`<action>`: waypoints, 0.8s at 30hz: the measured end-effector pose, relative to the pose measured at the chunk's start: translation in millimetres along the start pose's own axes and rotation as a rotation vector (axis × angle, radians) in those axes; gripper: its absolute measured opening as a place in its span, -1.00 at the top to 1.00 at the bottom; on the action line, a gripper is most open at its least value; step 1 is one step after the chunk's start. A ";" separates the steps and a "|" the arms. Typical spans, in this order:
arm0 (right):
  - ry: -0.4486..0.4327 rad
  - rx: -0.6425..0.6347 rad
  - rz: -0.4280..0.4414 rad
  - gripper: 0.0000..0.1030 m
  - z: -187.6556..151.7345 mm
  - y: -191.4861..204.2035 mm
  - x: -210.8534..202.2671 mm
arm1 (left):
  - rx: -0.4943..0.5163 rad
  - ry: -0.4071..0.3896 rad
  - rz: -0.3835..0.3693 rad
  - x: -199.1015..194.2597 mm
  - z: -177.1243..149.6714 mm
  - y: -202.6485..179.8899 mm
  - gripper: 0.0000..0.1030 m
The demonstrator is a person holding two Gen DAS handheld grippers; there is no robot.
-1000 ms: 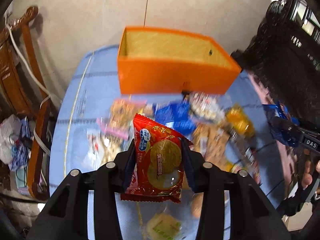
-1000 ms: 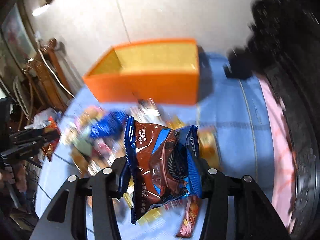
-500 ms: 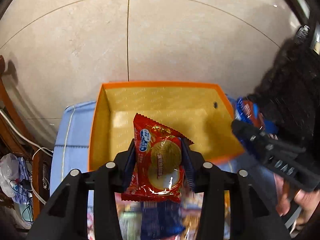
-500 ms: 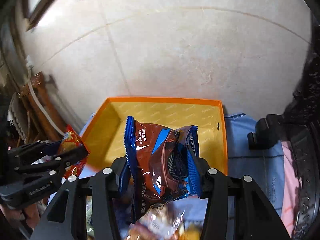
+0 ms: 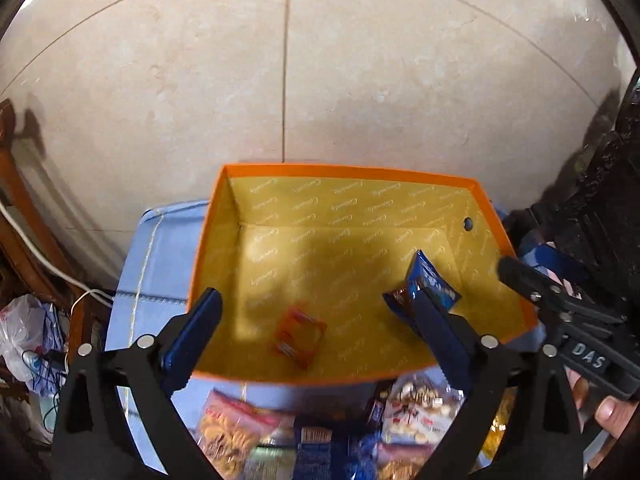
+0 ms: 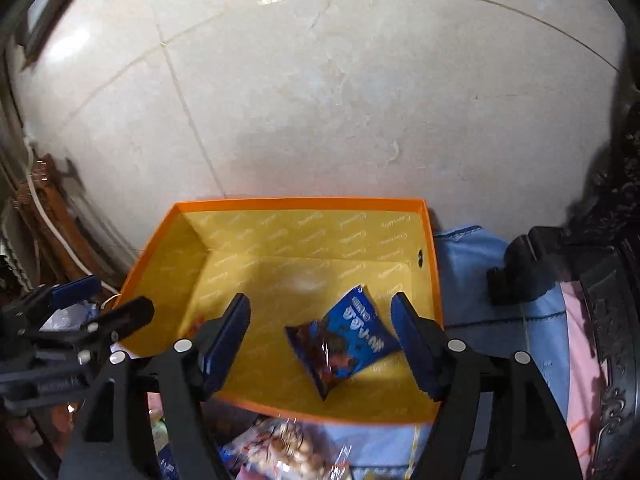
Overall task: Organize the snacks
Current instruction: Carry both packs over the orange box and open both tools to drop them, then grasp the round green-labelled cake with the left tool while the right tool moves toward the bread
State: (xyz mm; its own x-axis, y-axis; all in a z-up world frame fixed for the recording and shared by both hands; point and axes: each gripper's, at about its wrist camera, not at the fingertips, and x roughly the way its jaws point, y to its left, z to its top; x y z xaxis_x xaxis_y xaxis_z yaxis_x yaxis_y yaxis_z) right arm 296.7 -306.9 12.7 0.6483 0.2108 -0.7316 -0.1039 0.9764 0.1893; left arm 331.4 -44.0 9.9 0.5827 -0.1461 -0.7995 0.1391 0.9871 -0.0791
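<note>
Both tongs, left gripper [image 5: 316, 328] and right gripper [image 6: 322, 342], have just been opening and now gape empty, red biscuit packet [image 5: 298, 336] and blue cookie packet [image 6: 344, 340] loose below them in the orange box [image 5: 344, 171], the snack pile [image 5: 320, 432] behind the fingers not yet sorted.

Floor [image 5: 360, 80]: large beige polished tiles, thin grout lines, glare patches top right in left view, upper left in right view. Blue cloth [image 5: 160, 260] with stitched lines covers table. Wooden chair frame [image 5: 24, 220] at left edge, white cable [image 5: 52, 264] draped over it. White plastic bags [image 5: 24, 332] heaped low left. Dark carved furniture [image 6: 608, 280] along right side. Pink patterned surface [image 6: 580, 340] beside it. Light bright, soft shadows on floor.
</note>
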 end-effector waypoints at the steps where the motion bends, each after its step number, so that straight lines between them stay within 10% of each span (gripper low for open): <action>1: -0.004 -0.001 0.006 -0.59 -5.2 -0.2 -6.9 | -0.001 0.000 -0.004 -7.9 -6.7 1.9 -0.83; 7: -0.006 -0.022 -0.006 -0.93 -69.6 -7.5 -57.1 | -0.018 0.012 -0.011 -54.2 -67.2 20.5 -0.83; 24: 0.152 0.001 -0.020 -0.93 -212.0 -15.5 -123.4 | 0.053 0.236 0.099 -87.0 -254.4 30.5 -0.90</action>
State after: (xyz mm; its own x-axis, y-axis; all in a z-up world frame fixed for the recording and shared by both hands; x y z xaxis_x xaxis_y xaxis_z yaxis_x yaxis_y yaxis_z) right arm 58.4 -338.2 -38.8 0.5287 0.1965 -0.8258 -0.0913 0.9804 0.1748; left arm 81.2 15.4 -74.5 0.3931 -0.0239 -0.9192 0.1362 0.9901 0.0325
